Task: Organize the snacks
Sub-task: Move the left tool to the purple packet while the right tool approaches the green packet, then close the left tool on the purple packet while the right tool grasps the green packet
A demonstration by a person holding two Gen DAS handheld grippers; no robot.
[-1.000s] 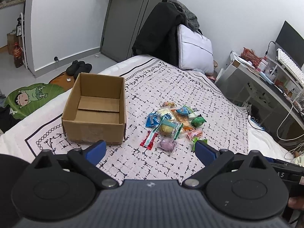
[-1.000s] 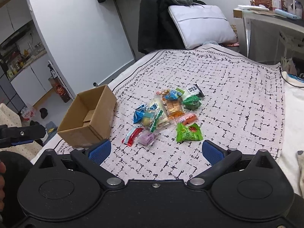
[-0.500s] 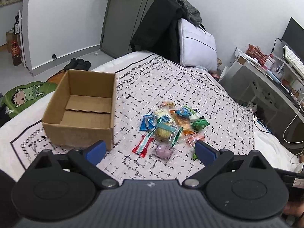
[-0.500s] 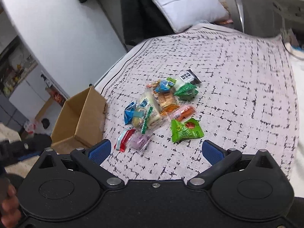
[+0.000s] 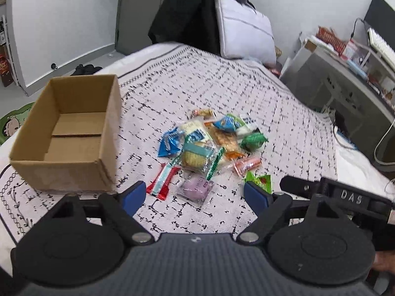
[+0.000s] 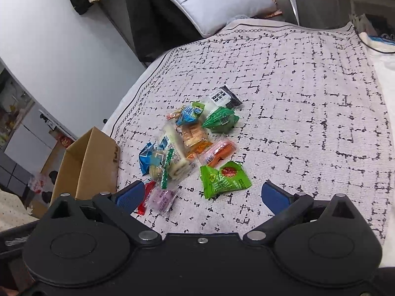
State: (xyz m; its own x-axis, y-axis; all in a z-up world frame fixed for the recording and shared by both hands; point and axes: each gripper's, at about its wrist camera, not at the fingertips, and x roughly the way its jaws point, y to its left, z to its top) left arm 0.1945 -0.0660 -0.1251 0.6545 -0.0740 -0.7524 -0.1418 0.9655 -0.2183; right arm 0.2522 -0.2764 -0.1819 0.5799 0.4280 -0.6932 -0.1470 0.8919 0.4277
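Cloth cover: a white bedspread (image 5: 246,91) with a black broken-line print lies across the bed; wide bare stretches show to the right of and beyond the snacks, and a bare strip lies in front of both grippers.
Edges: its left edge runs just behind the box; the right edge drops toward a desk (image 5: 345,74).
Far end: a pale pillow (image 5: 244,27) and a dark coat (image 5: 182,12) stand at the far side, well apart from the snacks.
Cardboard box (image 5: 66,133): open-topped, nothing visible inside, sitting at the near left of the cover, close beside the pile with a thin gap between.
Snack pile (image 5: 209,143): small wrapped packets heaped at the middle of the cover, overlapping each other.
Green packet (image 6: 223,178): lies flat at the near right of the pile, apart from the heap, ahead of the right gripper's gap.
Purple packet (image 5: 197,187): near edge of the pile, ahead of the left gripper, with a red-striped stick (image 5: 164,178) touching its left side.
Left gripper (image 5: 196,196): blue fingers narrowing inward, nothing between them, above the cover short of the purple packet.
Right gripper (image 6: 202,197): fingers spread wide, released, gripping nothing; its left finger overlaps the purple packet in view.
In the way: the right gripper's black body (image 5: 345,197) sits close on the left gripper's right.
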